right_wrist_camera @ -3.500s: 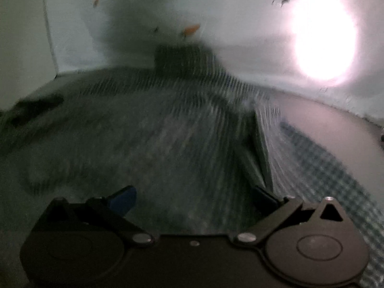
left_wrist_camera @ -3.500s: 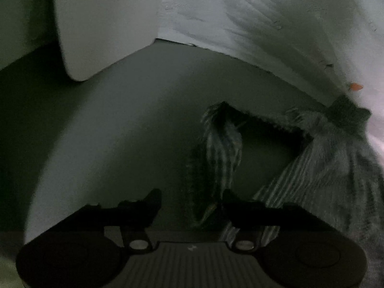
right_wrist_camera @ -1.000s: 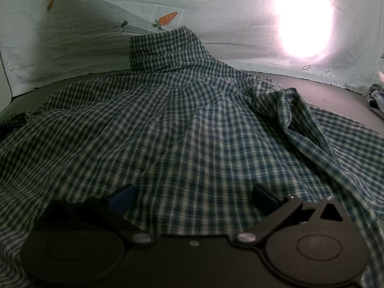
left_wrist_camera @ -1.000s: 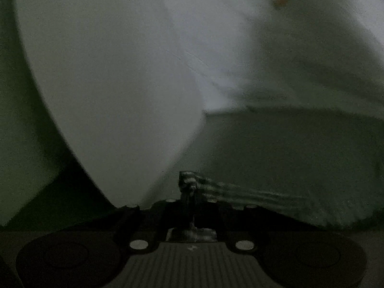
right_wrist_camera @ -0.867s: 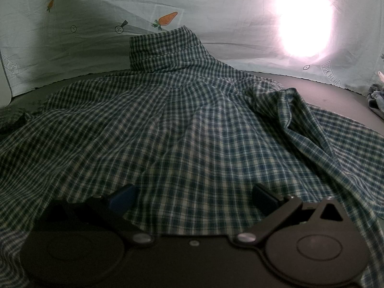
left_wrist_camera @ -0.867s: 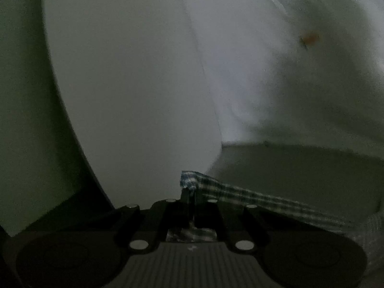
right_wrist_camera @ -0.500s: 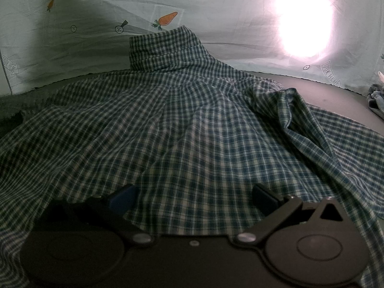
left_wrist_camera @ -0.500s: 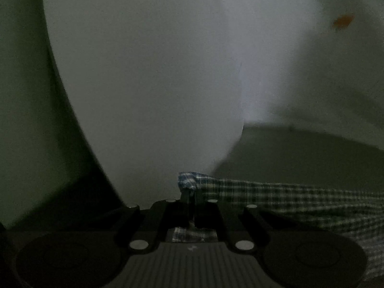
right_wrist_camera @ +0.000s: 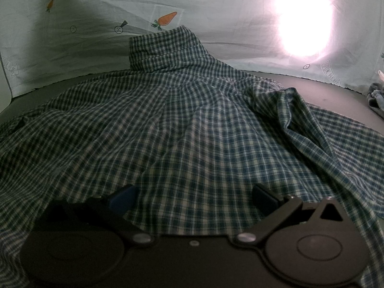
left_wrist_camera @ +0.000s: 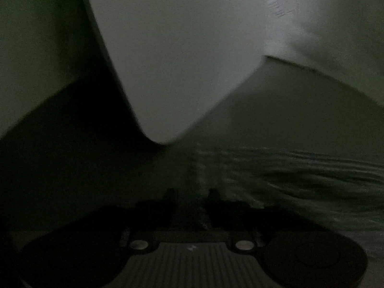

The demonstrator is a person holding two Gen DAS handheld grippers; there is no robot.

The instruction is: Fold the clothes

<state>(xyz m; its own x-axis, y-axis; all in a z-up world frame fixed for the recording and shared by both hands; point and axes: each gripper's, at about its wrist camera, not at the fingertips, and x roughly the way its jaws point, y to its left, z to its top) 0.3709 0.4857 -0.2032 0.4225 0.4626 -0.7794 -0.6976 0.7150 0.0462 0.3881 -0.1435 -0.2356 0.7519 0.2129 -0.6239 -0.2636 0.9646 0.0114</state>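
A blue-and-white checked shirt (right_wrist_camera: pixel 182 129) lies spread on the dark table, collar (right_wrist_camera: pixel 163 48) at the far side against the backdrop. My right gripper (right_wrist_camera: pixel 192 198) is open, its fingers resting low over the shirt's near part. In the dark, blurred left wrist view my left gripper (left_wrist_camera: pixel 192 195) has its jaws a little apart, with a strip of the shirt (left_wrist_camera: pixel 300 175) lying ahead and to the right. No cloth shows clearly between its fingers.
A pale backdrop cloth with carrot prints (right_wrist_camera: pixel 165 19) hangs behind the table, with a bright light glare (right_wrist_camera: pixel 304 24) on it. A white panel (left_wrist_camera: pixel 168 60) stands close ahead of the left gripper. A small grey garment (right_wrist_camera: pixel 376 98) lies at the far right.
My left gripper, which was shut on the shirt's edge, has opened slightly and the cloth now lies on the table ahead. The right gripper has not moved.
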